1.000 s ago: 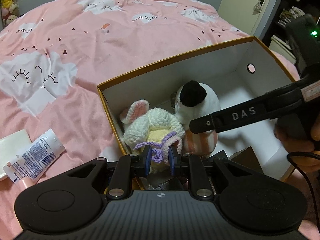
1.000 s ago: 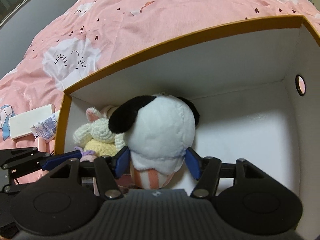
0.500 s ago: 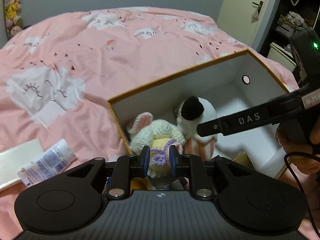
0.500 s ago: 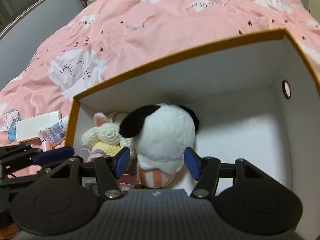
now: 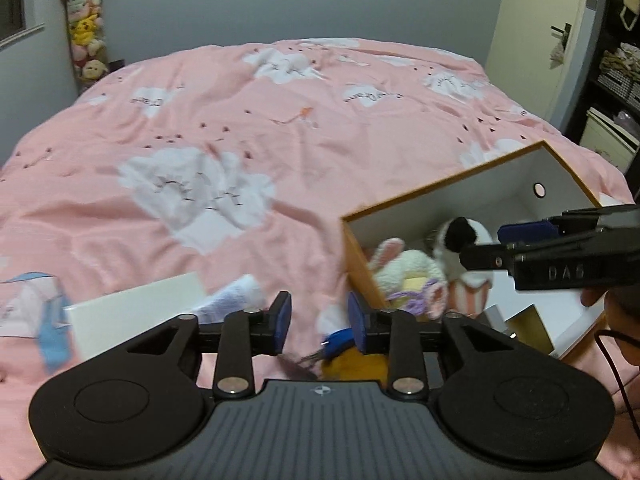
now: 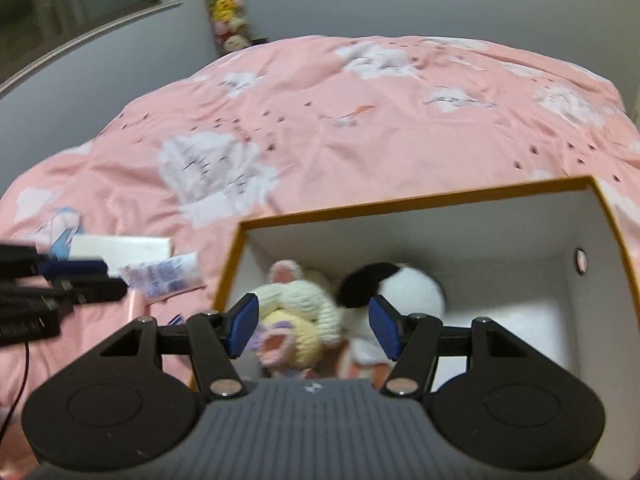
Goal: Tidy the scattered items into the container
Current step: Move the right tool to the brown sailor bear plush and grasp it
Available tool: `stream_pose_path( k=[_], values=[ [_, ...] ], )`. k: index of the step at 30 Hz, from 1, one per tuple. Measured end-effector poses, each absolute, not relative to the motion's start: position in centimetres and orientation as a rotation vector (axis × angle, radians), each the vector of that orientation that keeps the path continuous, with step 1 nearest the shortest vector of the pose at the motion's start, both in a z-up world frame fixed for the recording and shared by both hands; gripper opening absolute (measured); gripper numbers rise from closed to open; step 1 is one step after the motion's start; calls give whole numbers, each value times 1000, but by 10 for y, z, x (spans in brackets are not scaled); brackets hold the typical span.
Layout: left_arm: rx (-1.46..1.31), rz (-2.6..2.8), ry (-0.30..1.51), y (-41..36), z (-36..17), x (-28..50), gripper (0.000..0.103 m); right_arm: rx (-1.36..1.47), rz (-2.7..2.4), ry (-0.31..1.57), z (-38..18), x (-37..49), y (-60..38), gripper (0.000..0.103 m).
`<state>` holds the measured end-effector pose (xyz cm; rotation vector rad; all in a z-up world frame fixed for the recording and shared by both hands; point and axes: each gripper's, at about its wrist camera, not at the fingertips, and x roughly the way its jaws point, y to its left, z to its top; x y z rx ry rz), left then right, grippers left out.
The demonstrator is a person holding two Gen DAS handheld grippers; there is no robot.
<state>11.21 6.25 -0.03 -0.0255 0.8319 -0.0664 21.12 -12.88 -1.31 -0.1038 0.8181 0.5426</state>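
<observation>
Right wrist: both tools (image 6: 313, 330) (image 5: 319, 323) gape empty; two plush toys (image 6: 394, 292) sit in box (image 6: 416, 202).

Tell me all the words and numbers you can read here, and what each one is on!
"DAS": on the side of the right gripper, the last letter partly cut off.
Cursive words on the white clouds of the bedspread: too blurred to read.
Blue print on the tube: too small and blurred to read.
White box beside the tube: no writing that shows.
Nothing else readable.
</observation>
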Motion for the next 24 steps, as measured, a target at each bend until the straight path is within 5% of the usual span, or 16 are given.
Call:
stream_pose_path(
  k=[24],
  values=[
    [-86, 38, 1016, 112, -32, 42, 38, -661, 805, 838, -69, 91, -14, 41]
  ],
)
